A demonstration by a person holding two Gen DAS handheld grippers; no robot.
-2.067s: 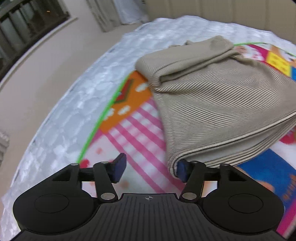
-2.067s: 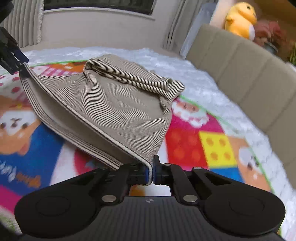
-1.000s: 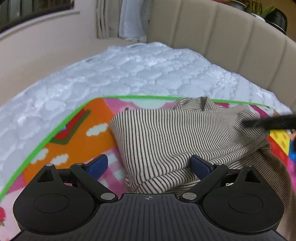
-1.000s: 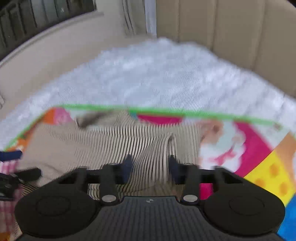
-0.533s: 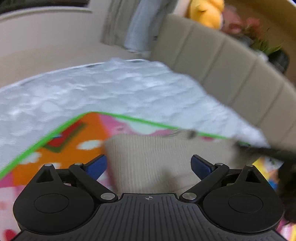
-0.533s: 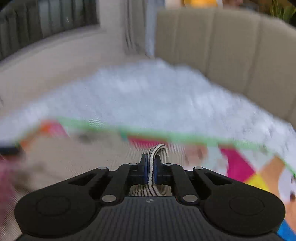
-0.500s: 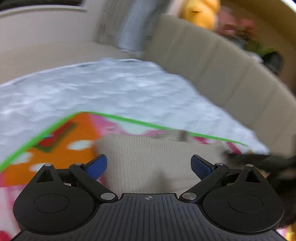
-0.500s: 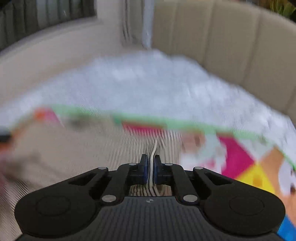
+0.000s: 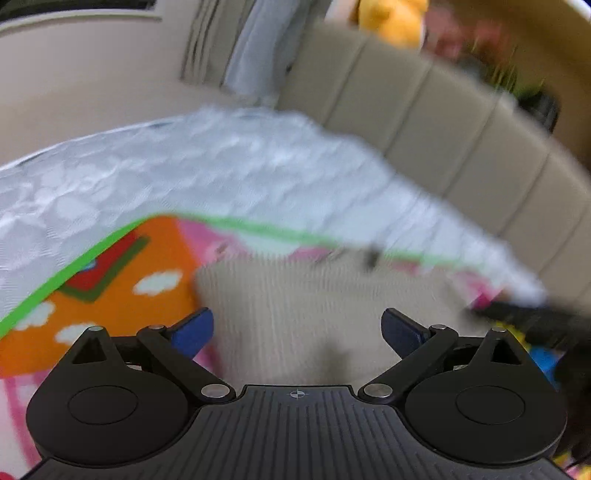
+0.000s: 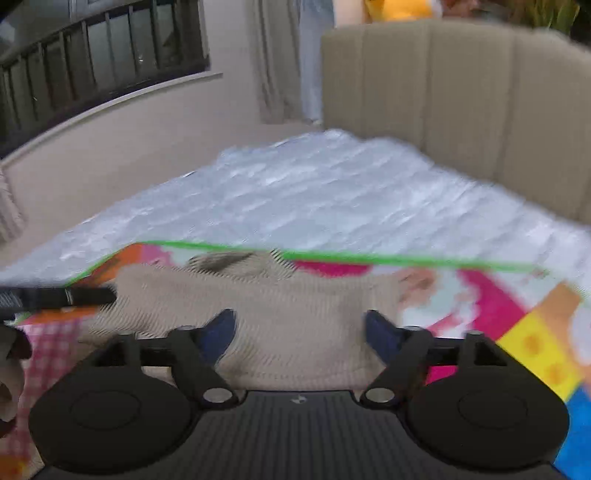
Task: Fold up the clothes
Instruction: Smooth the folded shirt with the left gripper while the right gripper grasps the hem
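The striped beige garment (image 10: pixel 295 314) lies folded into a flat bundle on a colourful play mat (image 10: pixel 498 314), close to the mat's green far edge, and the mat itself is spread over a white quilted mattress (image 10: pixel 332 199). In the left wrist view the same garment (image 9: pixel 303 317) reaches from beside the orange panel of the mat (image 9: pixel 110 277) across to the right, its stripes smeared by blur. The right gripper (image 10: pixel 301 332) hovers just over the near part of the cloth with its blue pads (image 10: pixel 221 332) spreading apart; the fabric shows in the gap beneath them but neither pad presses on it. The left gripper (image 9: pixel 297 328) likewise stands wide apart above the garment's near edge, nothing clamped. A padded beige headboard (image 10: pixel 461 110) rises behind the mattress (image 9: pixel 221 177), with curtains (image 10: pixel 280 59) and a dark window railing (image 10: pixel 92 66) further back. A yellow plush toy (image 9: pixel 391 18) sits above the headboard (image 9: pixel 424 122).
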